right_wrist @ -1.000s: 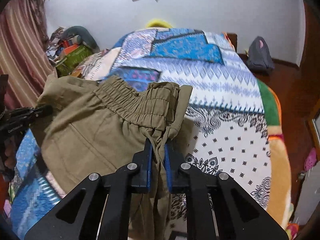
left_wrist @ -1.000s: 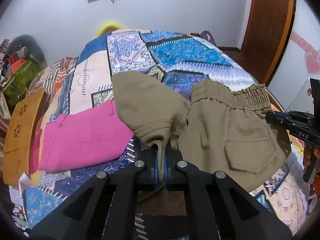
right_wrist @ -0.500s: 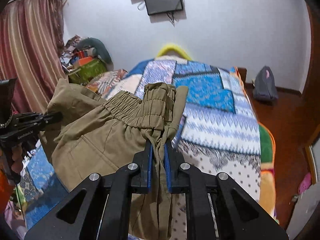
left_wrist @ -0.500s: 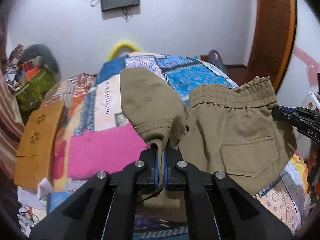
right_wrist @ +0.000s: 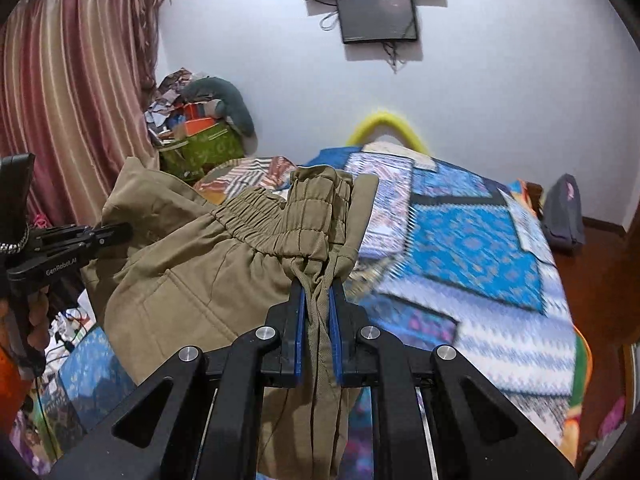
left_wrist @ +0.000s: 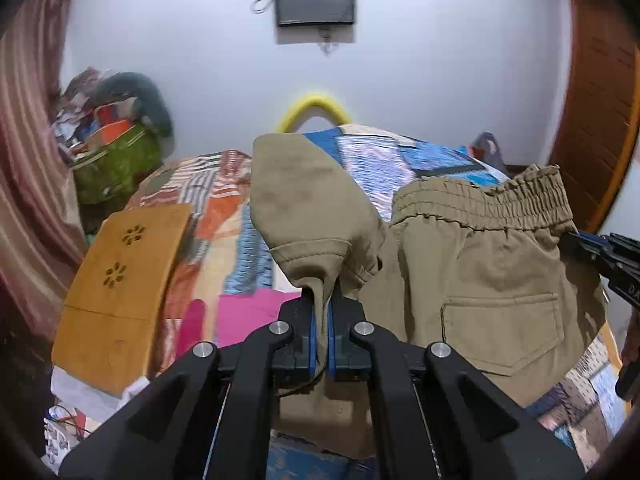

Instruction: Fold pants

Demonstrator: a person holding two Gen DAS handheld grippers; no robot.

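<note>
Olive-khaki pants (left_wrist: 472, 280) hang in the air above the bed, stretched between both grippers. My left gripper (left_wrist: 321, 312) is shut on a hemmed leg cuff, the fabric bunched between its blue pads. My right gripper (right_wrist: 317, 300) is shut on the elastic waistband (right_wrist: 304, 216) with its drawstring. In the left wrist view the back pocket (left_wrist: 504, 332) faces me and the right gripper (left_wrist: 604, 256) shows at the right edge. In the right wrist view the pants (right_wrist: 192, 276) spread to the left, where the left gripper (right_wrist: 60, 244) is held by a hand.
The bed carries a blue patchwork blanket (right_wrist: 472, 248). A folded pink garment (left_wrist: 248, 316) lies on it below the pants, beside a yellow wooden board (left_wrist: 124, 280). A cluttered pile with a green bag (left_wrist: 116, 164) stands at the far left by a curtain (right_wrist: 68, 100). A dark backpack (right_wrist: 564, 216) sits on the floor.
Both grippers have risen and carried the pants up off the bed. More of the wall and its screen now shows, and the pants hang higher.
</note>
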